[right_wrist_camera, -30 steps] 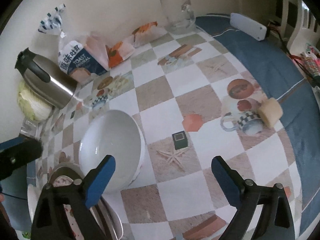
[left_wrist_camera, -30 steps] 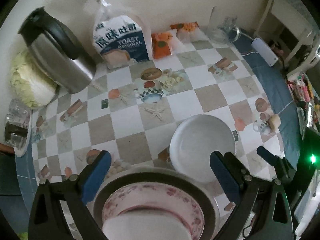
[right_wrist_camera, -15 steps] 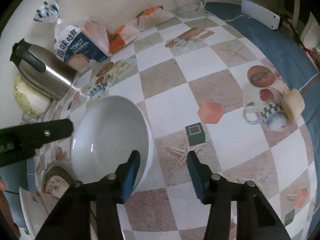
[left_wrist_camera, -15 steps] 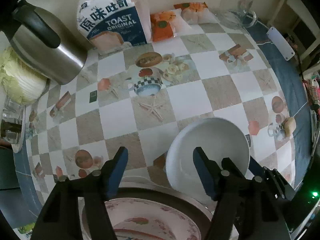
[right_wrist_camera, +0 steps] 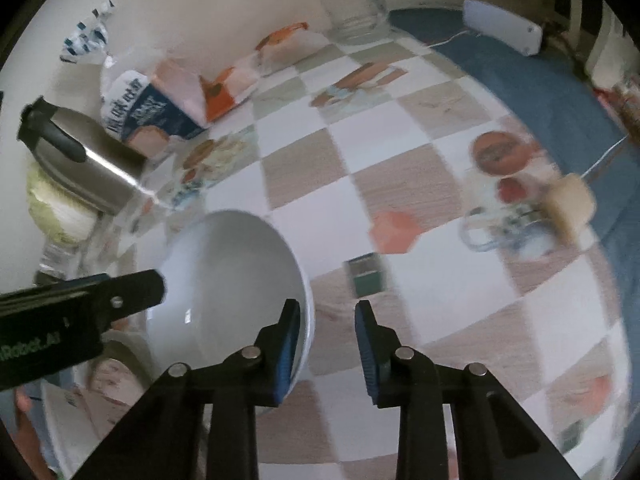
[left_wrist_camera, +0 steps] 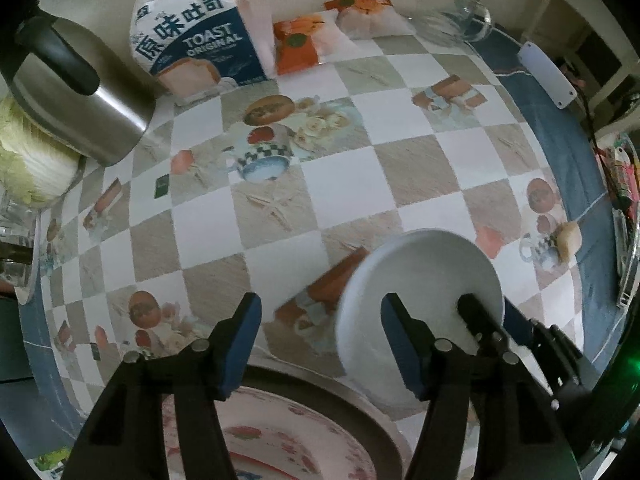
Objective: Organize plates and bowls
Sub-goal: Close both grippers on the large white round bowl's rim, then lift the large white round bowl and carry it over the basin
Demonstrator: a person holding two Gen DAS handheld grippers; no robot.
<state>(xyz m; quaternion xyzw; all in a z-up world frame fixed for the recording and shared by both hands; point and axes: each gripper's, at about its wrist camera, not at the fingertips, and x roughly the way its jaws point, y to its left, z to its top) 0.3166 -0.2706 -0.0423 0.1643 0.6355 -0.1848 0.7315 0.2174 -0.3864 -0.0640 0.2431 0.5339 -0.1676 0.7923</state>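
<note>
At the far left of my left camera's view a pale cabbage (left_wrist_camera: 28,168) sits behind the steel kettle (left_wrist_camera: 76,96), and next to that stands the bag of toast bread (left_wrist_camera: 196,48), then the orange snack packets (left_wrist_camera: 304,40), all along the wall on the checked tablecloth (left_wrist_camera: 340,184). My left gripper (left_wrist_camera: 320,340) points down over the near edge of the table, its jaws partly apart after just having been closing, with nothing pinched between them; below it lies the flowered plate (left_wrist_camera: 280,440) resting inside a darker-rimmed dish (left_wrist_camera: 376,412). Just right of that stack is the white bowl (left_wrist_camera: 420,280), tilted, its rim overlapping my left gripper's right finger (left_wrist_camera: 404,344) in the picture. In my right camera's view the same white bowl (right_wrist_camera: 228,288) fills the lower left, and my right gripper (right_wrist_camera: 328,344) straddles its near rim: the left finger (right_wrist_camera: 288,352) is inside the bowl, the right one outside. Those jaws have just been closing on the rim, though a gap remains and I cannot tell that both pads press it yet. Farther right, by the blue border, lies a small beige block (right_wrist_camera: 568,204).
</note>
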